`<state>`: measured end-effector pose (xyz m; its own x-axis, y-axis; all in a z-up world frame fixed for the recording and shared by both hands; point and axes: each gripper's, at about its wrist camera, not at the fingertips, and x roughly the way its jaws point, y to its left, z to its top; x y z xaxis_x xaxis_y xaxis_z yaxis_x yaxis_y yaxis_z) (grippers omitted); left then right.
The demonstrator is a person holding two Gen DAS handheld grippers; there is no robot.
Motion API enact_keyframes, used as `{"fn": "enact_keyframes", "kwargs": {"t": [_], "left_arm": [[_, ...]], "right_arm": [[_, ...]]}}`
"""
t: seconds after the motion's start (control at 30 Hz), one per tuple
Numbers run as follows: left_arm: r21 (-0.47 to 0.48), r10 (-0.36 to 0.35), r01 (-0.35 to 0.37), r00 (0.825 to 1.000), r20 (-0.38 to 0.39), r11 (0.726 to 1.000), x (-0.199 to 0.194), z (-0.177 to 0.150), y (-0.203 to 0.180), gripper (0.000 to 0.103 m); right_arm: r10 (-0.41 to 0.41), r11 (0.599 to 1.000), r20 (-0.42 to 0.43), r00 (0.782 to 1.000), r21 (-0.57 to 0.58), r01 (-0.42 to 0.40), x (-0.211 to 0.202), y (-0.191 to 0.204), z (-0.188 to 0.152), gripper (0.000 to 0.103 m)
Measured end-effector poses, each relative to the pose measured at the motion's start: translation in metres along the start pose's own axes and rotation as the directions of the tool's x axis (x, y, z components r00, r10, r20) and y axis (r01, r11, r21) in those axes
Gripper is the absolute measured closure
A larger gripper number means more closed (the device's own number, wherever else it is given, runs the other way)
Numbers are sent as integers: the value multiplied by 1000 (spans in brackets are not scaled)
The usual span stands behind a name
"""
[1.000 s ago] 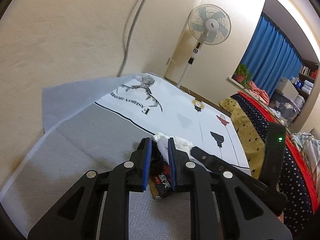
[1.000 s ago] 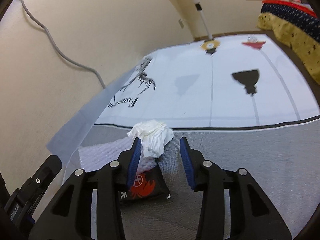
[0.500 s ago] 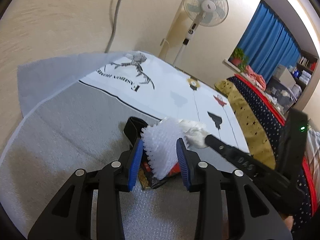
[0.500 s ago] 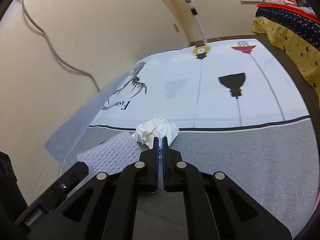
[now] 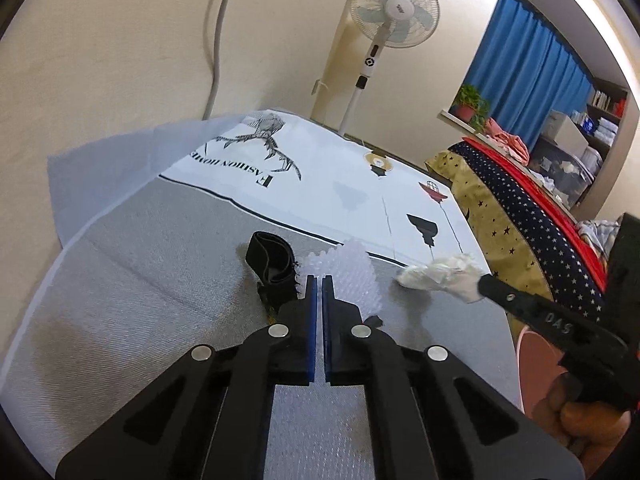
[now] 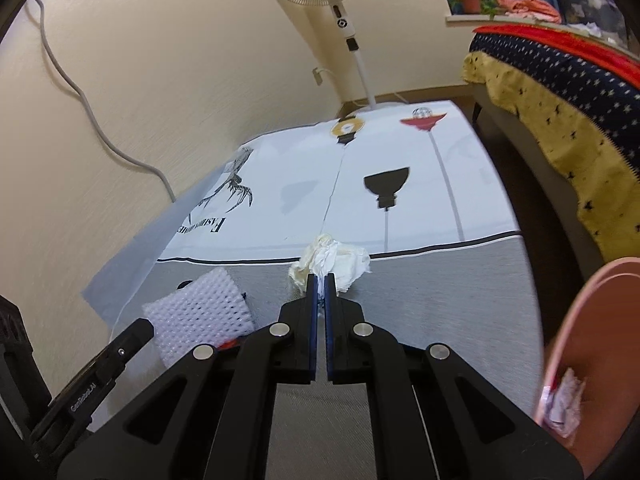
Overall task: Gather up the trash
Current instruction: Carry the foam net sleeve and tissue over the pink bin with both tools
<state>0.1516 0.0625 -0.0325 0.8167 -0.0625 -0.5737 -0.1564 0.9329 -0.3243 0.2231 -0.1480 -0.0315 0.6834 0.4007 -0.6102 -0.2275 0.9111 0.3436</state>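
My left gripper (image 5: 319, 280) is shut on a white foam net sleeve (image 5: 352, 276), held above the grey mat; the sleeve also shows in the right wrist view (image 6: 200, 312). My right gripper (image 6: 321, 278) is shut on a crumpled white tissue (image 6: 340, 260), lifted off the mat; the tissue also shows in the left wrist view (image 5: 440, 276). A black band (image 5: 270, 258) lies on the mat just left of the left gripper. A red and black wrapper (image 6: 229, 344) peeks out under the sleeve.
A pink bin (image 6: 592, 360) with crumpled paper inside stands at the right. The grey and white printed mat (image 6: 420, 280) runs to the wall. A standing fan (image 5: 392, 12), a wall cable (image 6: 72, 92) and a bed with a starred cover (image 6: 560, 92) surround it.
My left gripper closed on the foam sleeve and lifted it. My right gripper, shut on the tissue, rose and moved right, bringing the pink bin into view.
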Motion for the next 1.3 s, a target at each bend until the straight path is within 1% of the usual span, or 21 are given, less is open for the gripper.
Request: {"fn": "enact_keyframes", "kwargs": {"t": [0.13,0.27,0.37,0.57,0.9,1.3], "left_arm": [[42,1,-2,1000,18,999,-13,-1,-7,101],[62,-6,4,999,31,998,-27,-2,-14,101],[82,-11,7,999,42,997,-36,-4,-22,101],[132,-30,22,998,59,991,-55,-10,-40,101],[198,-42,26,996,75,980,-73,-18,-61,101],[227,-55,35,995,78,973,-86,-25,-72,101]], "right_arm": [[-37,999,24,999,-22,37,-26,-2,-1,100],[-70,997,44,997,-20,71,-50,-6,-4,100],[-103,994,69,992,-32,106,-72,-6,-6,100],[-140,988,107,984,-58,146,-105,-5,-12,100],[-162,986,127,979,-29,167,-144,-18,-21,100],[-183,982,170,968,-19,189,-179,-24,-28,100]]}}
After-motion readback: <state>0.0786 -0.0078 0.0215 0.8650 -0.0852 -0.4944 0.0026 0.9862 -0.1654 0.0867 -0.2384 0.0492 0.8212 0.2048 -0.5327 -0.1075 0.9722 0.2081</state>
